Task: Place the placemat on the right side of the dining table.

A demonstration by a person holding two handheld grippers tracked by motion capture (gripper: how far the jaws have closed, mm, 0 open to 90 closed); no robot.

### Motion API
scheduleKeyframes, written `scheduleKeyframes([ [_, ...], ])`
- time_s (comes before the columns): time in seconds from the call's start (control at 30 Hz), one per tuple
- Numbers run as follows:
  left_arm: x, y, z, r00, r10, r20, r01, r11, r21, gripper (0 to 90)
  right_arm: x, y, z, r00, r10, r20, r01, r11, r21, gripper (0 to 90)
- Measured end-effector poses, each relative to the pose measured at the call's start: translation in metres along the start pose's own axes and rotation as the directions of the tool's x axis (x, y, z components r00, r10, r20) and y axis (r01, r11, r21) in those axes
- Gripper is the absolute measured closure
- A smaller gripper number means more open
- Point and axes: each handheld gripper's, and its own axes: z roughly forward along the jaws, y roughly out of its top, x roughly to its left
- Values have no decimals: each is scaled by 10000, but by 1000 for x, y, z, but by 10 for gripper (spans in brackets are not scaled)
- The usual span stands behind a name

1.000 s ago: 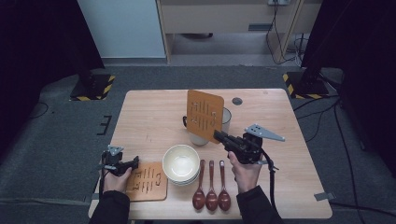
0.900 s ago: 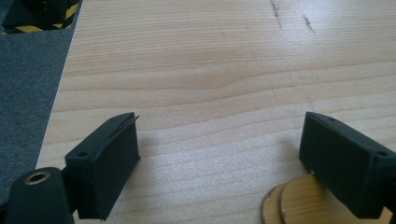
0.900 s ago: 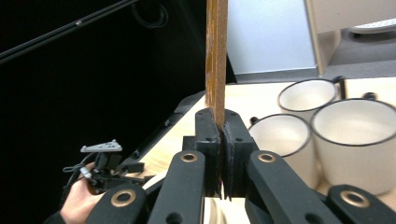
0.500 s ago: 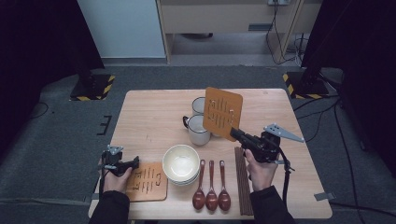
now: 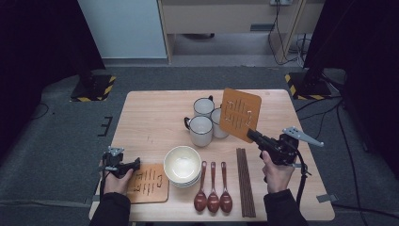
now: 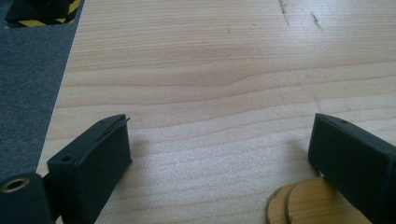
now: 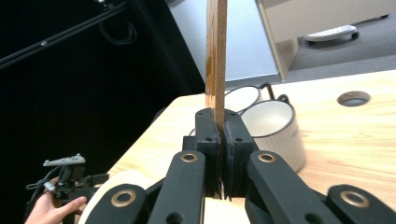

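1. Currently the right gripper (image 5: 251,133) pinches one corner of a cork mat (image 5: 240,114), held tilted in the air just beside the mugs (image 5: 205,121).
2. Risk: a corner grip may let it pivot, slip, or strike a mug.
3. The left gripper (image 5: 134,164) has just been opening; its jaws stand spread at the second mat (image 5: 147,182) lying flat on the desk (image 5: 150,113), nothing between them.

Black two-jaw grippers with brass-ringed screw holes, grey three-cornered top plates, trailing black cables, dark sleeves.
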Motion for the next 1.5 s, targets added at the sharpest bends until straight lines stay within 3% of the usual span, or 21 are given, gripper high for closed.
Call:
scheduleKeyframes([
  [0.47,0,0,0,10000,3,1,-3,10000,6,43,-30,-5,-18,9972,156,725,-169,9997,179,871],
  [0.83,0,0,0,10000,0,1,0,10000,5,43,-43,-8,-26,9937,288,1079,-317,9992,250,871],
  [1.5,0,0,0,10000,8,14,-8,10000,26,37,-77,-23,-37,9796,594,1922,-729,9953,636,871],
])
